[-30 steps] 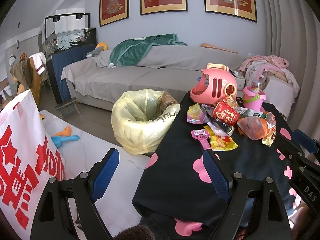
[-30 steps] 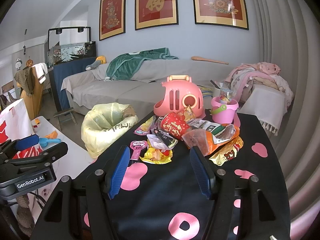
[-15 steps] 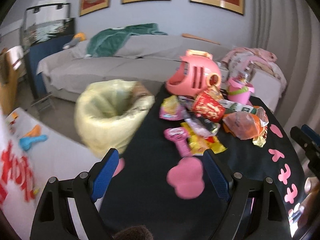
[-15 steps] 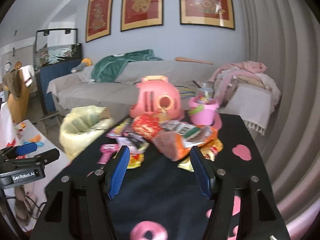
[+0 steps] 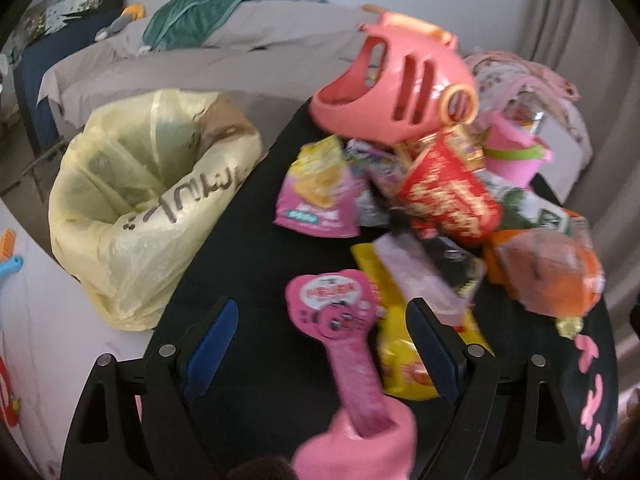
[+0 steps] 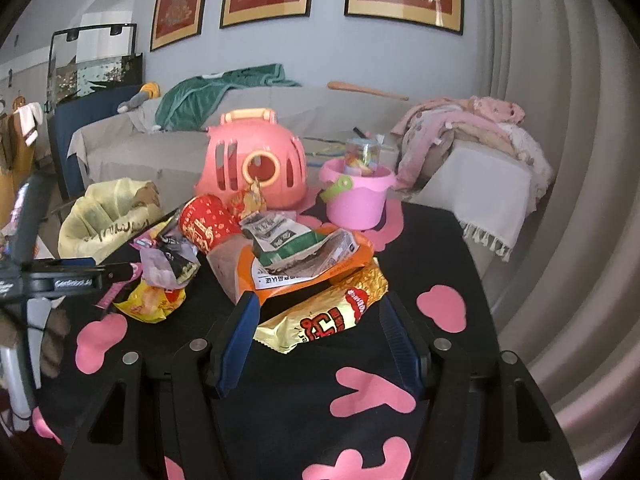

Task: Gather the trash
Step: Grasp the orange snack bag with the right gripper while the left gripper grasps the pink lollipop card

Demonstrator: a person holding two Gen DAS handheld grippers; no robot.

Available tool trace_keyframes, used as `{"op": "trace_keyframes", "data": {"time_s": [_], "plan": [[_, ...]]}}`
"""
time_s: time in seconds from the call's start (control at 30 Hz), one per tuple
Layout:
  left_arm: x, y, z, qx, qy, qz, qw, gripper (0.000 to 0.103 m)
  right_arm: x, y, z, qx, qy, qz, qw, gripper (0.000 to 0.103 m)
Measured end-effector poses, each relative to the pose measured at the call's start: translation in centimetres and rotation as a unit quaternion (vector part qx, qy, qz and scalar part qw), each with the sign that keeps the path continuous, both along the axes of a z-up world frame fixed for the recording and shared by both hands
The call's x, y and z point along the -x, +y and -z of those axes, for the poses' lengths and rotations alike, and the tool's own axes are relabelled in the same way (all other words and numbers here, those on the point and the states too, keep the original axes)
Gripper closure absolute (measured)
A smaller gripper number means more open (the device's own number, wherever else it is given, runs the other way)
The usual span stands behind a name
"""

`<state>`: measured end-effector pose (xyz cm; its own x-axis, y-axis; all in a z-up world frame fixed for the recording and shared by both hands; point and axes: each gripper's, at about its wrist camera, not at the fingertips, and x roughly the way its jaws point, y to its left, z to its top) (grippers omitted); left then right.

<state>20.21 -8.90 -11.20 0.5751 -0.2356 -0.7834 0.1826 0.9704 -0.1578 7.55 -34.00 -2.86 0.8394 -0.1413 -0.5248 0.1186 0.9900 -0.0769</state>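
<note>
Trash (image 6: pixel 280 248), a heap of wrappers, lies on the black worktop (image 6: pixel 432 248) beside the yellow-lined bin (image 5: pixel 144 200), and within the last second both hand-held grippers have closed in on it from well back. The left hand-held gripper (image 5: pixel 320 344) is spread around the pink lolly wrapper (image 5: pixel 340 336), and the right hand-held gripper (image 6: pixel 320 332) is spread around the gold packet (image 6: pixel 324 316); neither pinches anything yet. Nothing seems binned so far, so closing on these two pieces looks like the next step.

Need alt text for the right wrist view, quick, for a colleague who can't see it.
The open right gripper hovers before a gold snack bag at the near edge of a wrapper pile on a black tablecloth; a pink toy carrier and pink bucket stand behind.
</note>
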Motion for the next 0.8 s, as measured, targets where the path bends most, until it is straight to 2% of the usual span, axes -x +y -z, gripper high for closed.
{"op": "trace_keyframes", "data": {"time_s": [0.07,0.17,0.33,0.47,0.57,0.73,0.77,0.8], "plan": [[-0.5,0.2,0.7,-0.011,0.013,0.001,0.9999,0.017,-0.6,0.2,0.2,-0.007,0.013,-0.004,1.000,0.043],[-0.7,0.7,1.5,-0.007,0.029,0.004,0.9995,0.017,-1.7,0.2,0.4,-0.022,0.011,-0.006,1.000,0.043],[-0.6,0.6,1.9,-0.012,0.020,0.006,0.9997,0.017,-2.7,0.6,0.5,-0.029,0.009,-0.010,0.999,0.043],[-0.4,0.1,1.9,-0.035,0.020,0.015,0.9991,0.017,-3.4,0.7,0.4,-0.026,0.011,-0.013,1.000,0.043],[-0.6,0.1,1.9,-0.038,0.030,0.018,0.9987,0.017,-4.4,1.0,0.2,-0.036,0.015,-0.036,0.999,0.043],[-0.4,0.1,1.8,-0.049,0.038,0.038,0.9973,0.017,-7.2,3.0,0.6,-0.019,0.027,-0.083,0.996,0.043],[-0.4,0.1,1.8,-0.051,0.037,0.042,0.9971,0.017,-8.2,3.3,1.1,-0.019,0.041,-0.092,0.995,0.044],[-0.3,0.0,1.8,-0.054,0.036,0.047,0.9968,0.017,-8.9,3.5,1.5,-0.021,0.055,-0.097,0.994,0.050]]}}
